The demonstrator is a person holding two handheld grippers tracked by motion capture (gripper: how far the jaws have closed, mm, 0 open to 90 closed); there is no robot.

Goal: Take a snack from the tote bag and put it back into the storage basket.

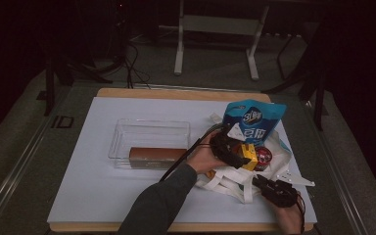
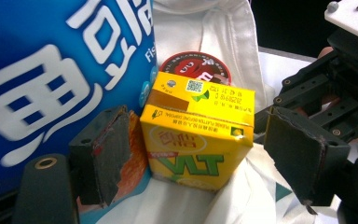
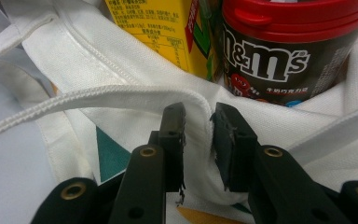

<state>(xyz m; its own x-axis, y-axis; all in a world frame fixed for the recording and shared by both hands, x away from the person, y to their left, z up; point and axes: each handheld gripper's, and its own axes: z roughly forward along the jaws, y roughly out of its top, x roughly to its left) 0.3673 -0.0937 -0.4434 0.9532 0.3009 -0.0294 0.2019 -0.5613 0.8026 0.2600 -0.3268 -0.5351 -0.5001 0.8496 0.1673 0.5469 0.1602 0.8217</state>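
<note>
Left gripper view looks along the left gripper [image 2: 200, 154], whose two black jaws, faced with worn, ragged-edged rubber pads, stand spread wide on either side of a yellow juice carton [image 2: 198, 135] without pressing on it; the carton is a glossy cardboard box with sharp folded corners and green lettering, standing upright inside a white cloth bag [image 2: 223, 51]. Just behind the carton sits a round candy jar [image 2: 196, 63] with a red lid, and to one side rises a shiny blue snack packet [image 2: 51, 70] with big white characters, its foil surface smooth and puffed. Right gripper view shows the right gripper [image 3: 198, 126] with its jaws drawn close together and pinching the stitched hem of the cloth bag [image 3: 135, 100], a coarse woven canvas with rope-like seams; above it stand the carton [image 3: 163, 28] and the dark plastic jar [image 3: 284, 56] with its red screw lid. High view places the left gripper [image 1: 235, 154] at the bag's mouth and the right gripper [image 1: 276, 191] at the bag's near edge, on a white sheet over a wooden table [image 1: 176, 93]; well to the left lies a clear, rectangular plastic tray [image 1: 149, 129] with a long brown box [image 1: 154, 155] at its near wall
</note>
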